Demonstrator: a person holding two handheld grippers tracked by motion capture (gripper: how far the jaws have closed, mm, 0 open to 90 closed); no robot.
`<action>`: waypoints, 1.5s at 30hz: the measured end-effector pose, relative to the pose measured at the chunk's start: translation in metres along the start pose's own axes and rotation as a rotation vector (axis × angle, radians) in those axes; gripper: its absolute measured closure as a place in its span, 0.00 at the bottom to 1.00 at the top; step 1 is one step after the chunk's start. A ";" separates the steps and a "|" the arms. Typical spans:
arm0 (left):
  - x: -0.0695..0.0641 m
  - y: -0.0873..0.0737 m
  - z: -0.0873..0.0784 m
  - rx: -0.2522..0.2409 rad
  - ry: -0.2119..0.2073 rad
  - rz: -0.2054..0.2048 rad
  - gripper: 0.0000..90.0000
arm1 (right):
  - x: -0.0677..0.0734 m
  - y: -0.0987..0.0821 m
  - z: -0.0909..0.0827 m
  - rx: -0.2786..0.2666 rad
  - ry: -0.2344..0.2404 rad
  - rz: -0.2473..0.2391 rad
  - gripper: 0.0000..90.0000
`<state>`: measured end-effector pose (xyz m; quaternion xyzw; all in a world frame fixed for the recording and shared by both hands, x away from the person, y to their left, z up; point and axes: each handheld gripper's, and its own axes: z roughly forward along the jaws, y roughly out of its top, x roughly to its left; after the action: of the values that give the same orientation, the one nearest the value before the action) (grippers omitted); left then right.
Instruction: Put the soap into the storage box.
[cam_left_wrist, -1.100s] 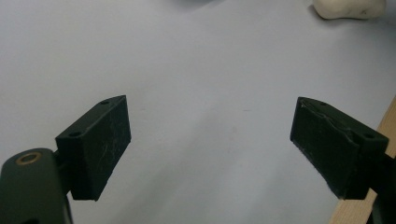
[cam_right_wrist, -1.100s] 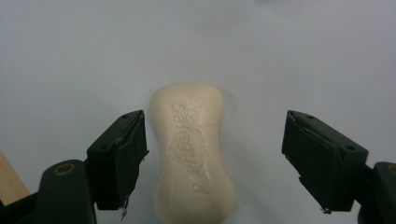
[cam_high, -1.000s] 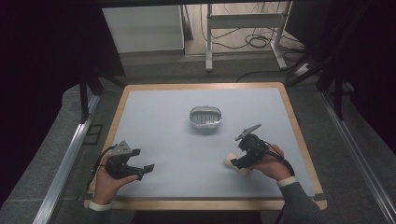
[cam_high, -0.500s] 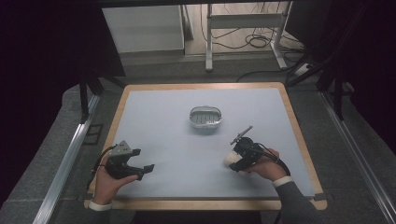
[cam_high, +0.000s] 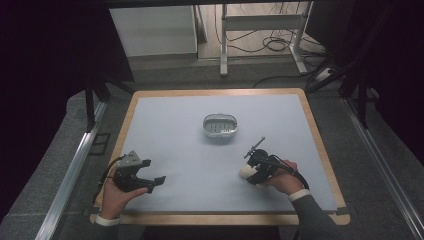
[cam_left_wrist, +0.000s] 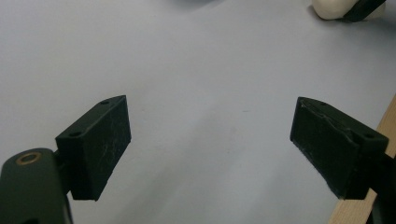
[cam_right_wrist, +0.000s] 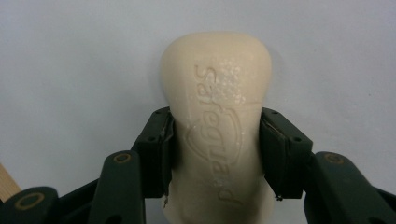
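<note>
A cream bar of soap (cam_right_wrist: 217, 126) with raised lettering lies on the pale blue mat. My right gripper (cam_right_wrist: 217, 154) has just closed its jaws, and both pads now press the bar's sides. From above, the same soap (cam_high: 247, 171) and right gripper (cam_high: 255, 172) sit at the front right of the mat. My left gripper (cam_high: 150, 172) rests at the front left, held by a hand, jaws wide apart. Between its pads (cam_left_wrist: 100, 140) is bare mat. The soap (cam_left_wrist: 332, 8) shows far off at the top right of the left gripper view.
A small metal soap dish (cam_high: 219, 125) stands at the middle of the mat, beyond both grippers. The wooden table rim (cam_high: 220, 218) runs along the front edge. A metal rail (cam_high: 75, 165) lies left of the table, and cables lie on the floor behind.
The right gripper has lowered slightly onto the soap and its jaws have closed on the bar. The left gripper has not moved.
</note>
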<state>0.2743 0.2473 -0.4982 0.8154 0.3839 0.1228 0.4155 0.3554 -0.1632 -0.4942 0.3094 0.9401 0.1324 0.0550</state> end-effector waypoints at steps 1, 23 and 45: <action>0.000 0.000 0.000 0.000 0.001 -0.002 0.14 | 0.001 0.001 0.000 0.002 -0.006 -0.007 0.54; 0.001 0.000 0.000 -0.005 0.002 -0.008 0.14 | -0.009 0.000 -0.017 -0.076 -0.014 0.004 0.55; 0.001 -0.001 0.000 -0.003 0.001 -0.008 0.14 | -0.015 0.008 -0.034 -0.131 -0.031 0.002 0.55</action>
<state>0.2745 0.2477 -0.4989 0.8132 0.3871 0.1222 0.4171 0.3659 -0.1734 -0.4589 0.3081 0.9281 0.1890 0.0895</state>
